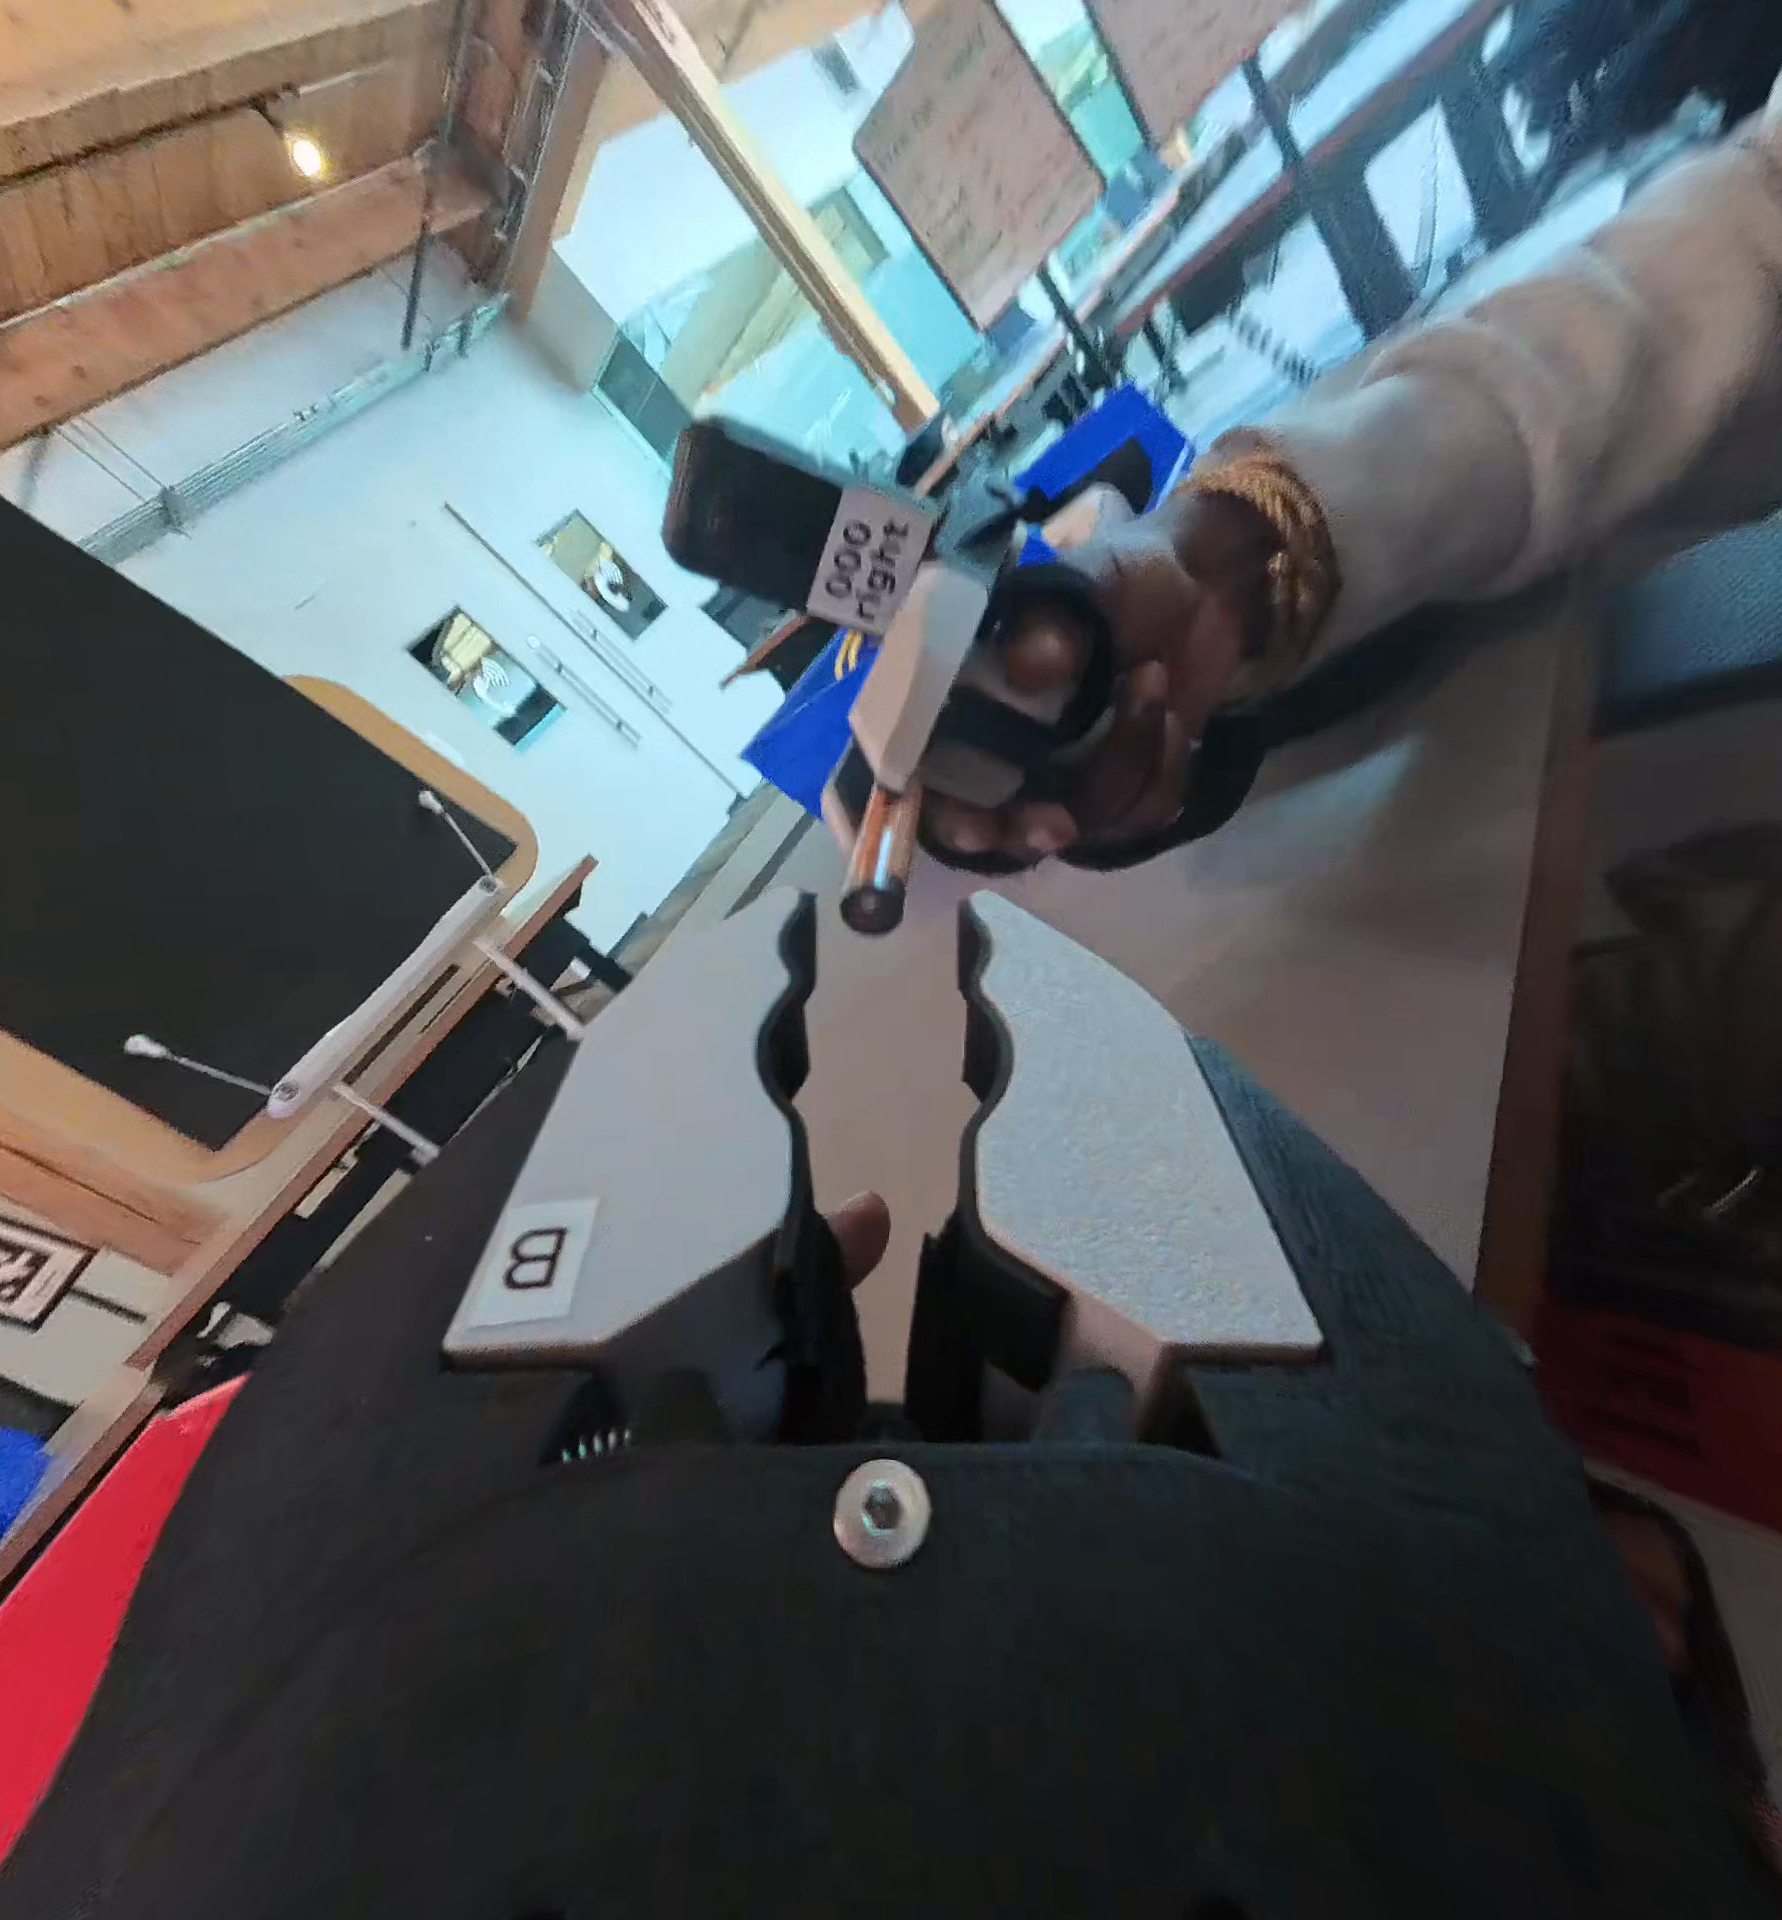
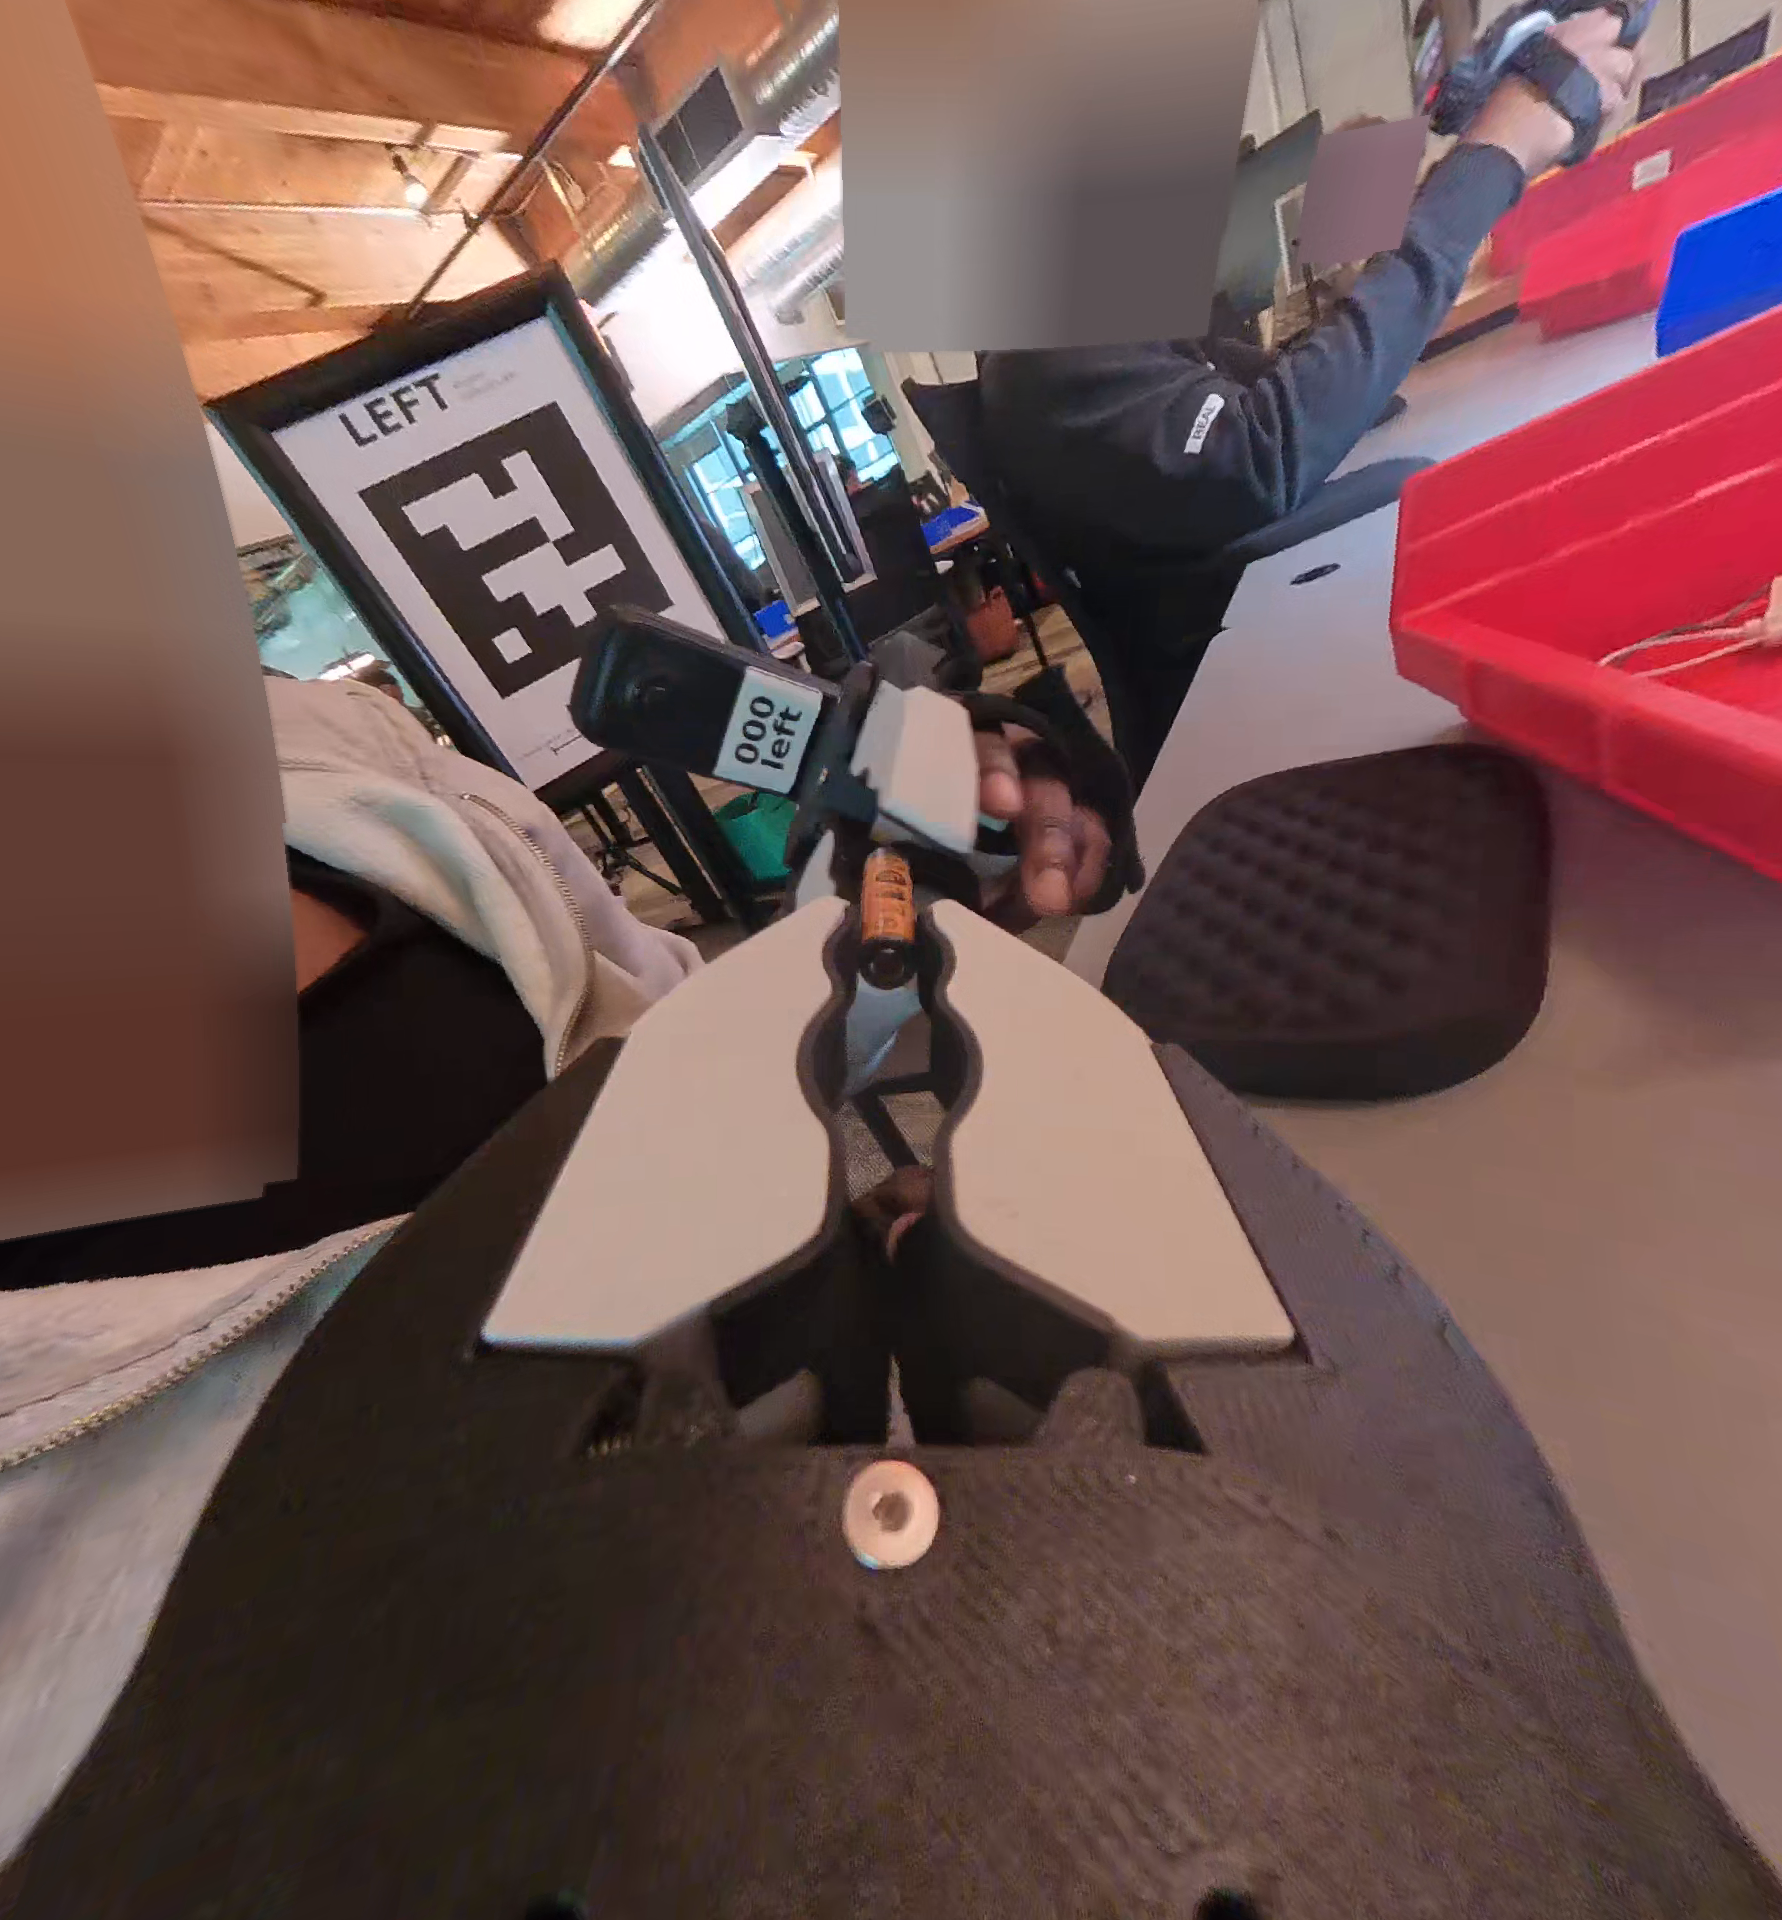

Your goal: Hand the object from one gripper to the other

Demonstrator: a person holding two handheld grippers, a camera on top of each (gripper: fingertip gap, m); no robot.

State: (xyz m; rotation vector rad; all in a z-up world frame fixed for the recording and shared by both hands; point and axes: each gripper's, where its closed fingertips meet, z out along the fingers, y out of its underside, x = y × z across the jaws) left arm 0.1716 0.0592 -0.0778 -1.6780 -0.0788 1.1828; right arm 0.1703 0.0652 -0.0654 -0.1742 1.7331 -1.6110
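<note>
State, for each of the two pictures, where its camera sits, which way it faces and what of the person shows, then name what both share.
Left wrist view: on the left gripper, open, facing the right gripper and its hand.
Right wrist view: on the right gripper, facing the left gripper, fingers and jacket.
Shared: both grippers, the battery and the grey table.

Each camera sits just behind its own hand-held gripper, looking forward along the two fingers. The left one (image 1: 887, 914) tilts steeply, facing the right hand-held gripper close ahead. The right one (image 2: 887, 925) faces the left hand-held gripper, equally near. Both share the battery (image 2: 887, 899) and the grey bench (image 2: 1489, 1299).
</note>
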